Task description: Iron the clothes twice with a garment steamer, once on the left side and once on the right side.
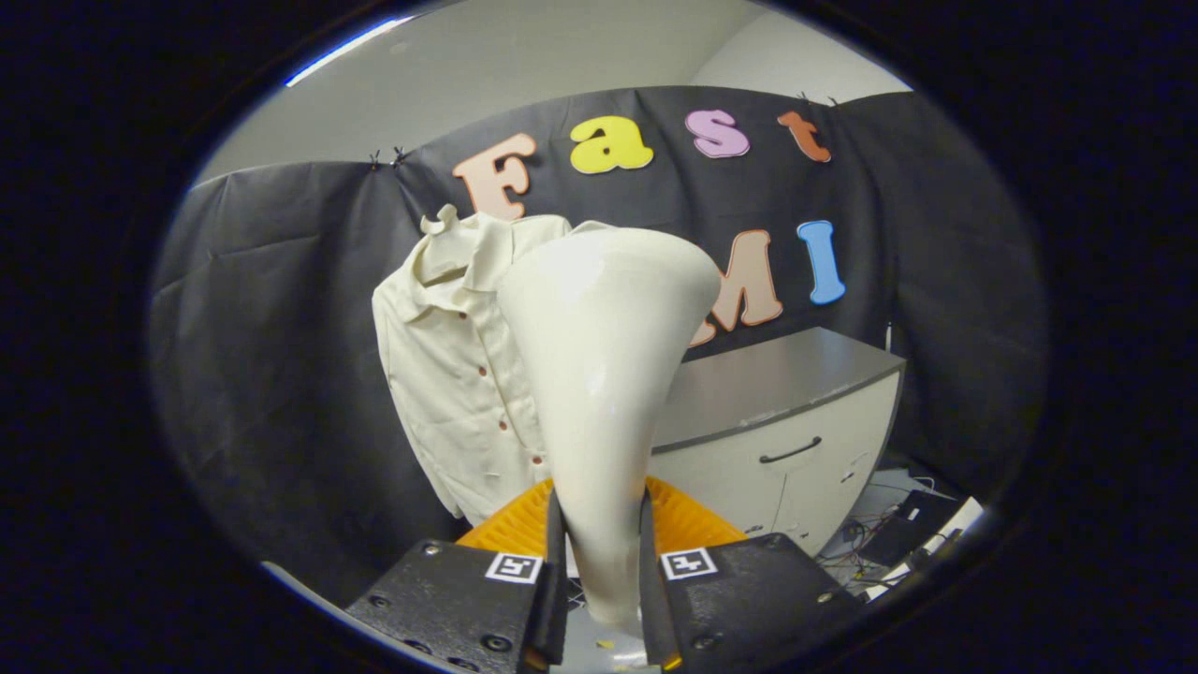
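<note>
Gripper (599, 562) jaws clamped on steamer (599, 374), head up, w/ shirt (449, 374) just beyond; next: approach for a side pass.

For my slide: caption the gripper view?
Hand-held gripper shut on garment steamer, cream shirt hanging beyond.

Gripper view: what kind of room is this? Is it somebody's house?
Probably a test booth in a workroom, not a house: black cloth wall, a shirt hung up, a cabinet, loose cables on the floor. The tool holds a steamer.
</note>
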{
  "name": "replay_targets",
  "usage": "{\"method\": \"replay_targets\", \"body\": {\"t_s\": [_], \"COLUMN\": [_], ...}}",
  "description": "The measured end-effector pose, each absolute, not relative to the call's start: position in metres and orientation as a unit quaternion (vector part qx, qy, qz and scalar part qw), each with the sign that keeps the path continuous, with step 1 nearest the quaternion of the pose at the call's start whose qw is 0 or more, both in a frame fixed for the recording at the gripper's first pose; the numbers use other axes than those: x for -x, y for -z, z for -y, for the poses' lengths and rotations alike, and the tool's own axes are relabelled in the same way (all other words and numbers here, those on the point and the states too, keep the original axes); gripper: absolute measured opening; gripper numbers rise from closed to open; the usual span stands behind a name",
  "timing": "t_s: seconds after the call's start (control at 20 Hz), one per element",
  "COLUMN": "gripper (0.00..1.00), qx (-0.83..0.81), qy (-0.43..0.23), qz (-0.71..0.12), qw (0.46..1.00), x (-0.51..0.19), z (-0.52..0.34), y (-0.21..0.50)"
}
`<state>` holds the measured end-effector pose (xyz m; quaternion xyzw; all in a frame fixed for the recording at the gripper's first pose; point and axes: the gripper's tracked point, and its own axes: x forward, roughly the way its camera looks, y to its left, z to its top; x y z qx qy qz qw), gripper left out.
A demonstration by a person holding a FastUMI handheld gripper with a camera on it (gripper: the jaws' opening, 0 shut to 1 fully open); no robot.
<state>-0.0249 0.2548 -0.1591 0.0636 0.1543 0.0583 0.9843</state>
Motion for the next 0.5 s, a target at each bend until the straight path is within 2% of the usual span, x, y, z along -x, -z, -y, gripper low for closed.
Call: {"method": "replay_targets", "body": {"t_s": [0.5], "gripper": [0.32], "qx": [-0.066], "qy": [-0.077], "qz": [-0.124], "qw": [0.987], "x": [0.046], "z": [-0.171], "y": [0.141]}}
